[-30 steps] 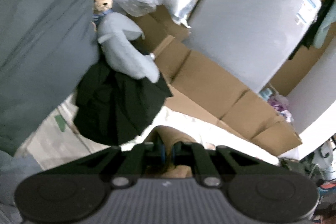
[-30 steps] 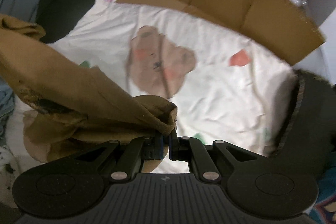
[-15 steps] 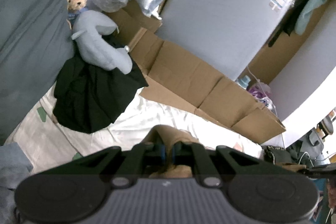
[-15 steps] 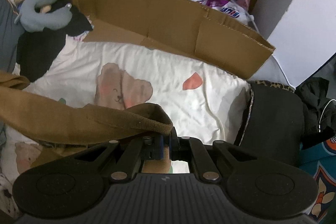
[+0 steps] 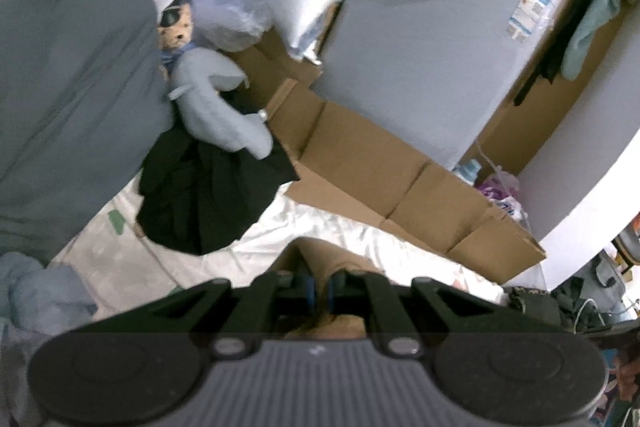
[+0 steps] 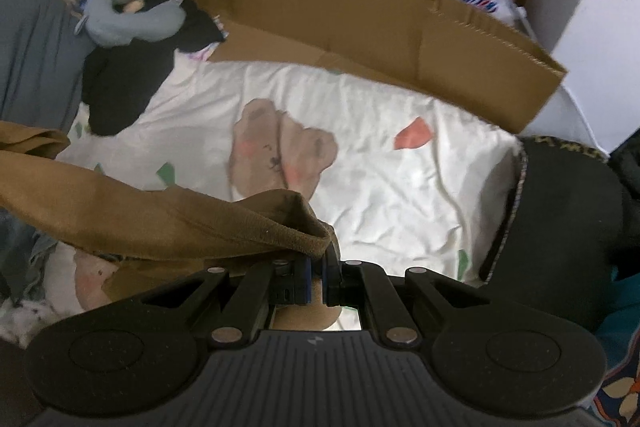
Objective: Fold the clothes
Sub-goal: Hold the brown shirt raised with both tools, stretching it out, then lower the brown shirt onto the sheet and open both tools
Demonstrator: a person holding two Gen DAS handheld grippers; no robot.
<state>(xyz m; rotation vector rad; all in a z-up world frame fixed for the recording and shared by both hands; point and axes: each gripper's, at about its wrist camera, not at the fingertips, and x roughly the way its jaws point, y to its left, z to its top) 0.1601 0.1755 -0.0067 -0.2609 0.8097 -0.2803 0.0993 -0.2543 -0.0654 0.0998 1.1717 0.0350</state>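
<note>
A brown garment (image 6: 160, 219) hangs in the air over a white bedsheet (image 6: 380, 163) printed with a bear. My right gripper (image 6: 318, 267) is shut on one edge of the garment, which stretches away to the left. My left gripper (image 5: 320, 287) is shut on another part of the brown garment (image 5: 332, 259); only a small fold shows between and behind its fingers. Both grippers are held above the bed.
A flattened cardboard box (image 6: 360, 15) lies along the far side of the bed. A black garment (image 5: 208, 195) and a grey neck pillow (image 5: 216, 107) lie at the head end by a grey pillow (image 5: 72, 87). A dark leopard-trimmed item (image 6: 560, 219) lies on the right.
Both grippers rose and tilted back with the brown garment, then the right one came slightly lower and nearer the sheet. The garment stays stretched between them.
</note>
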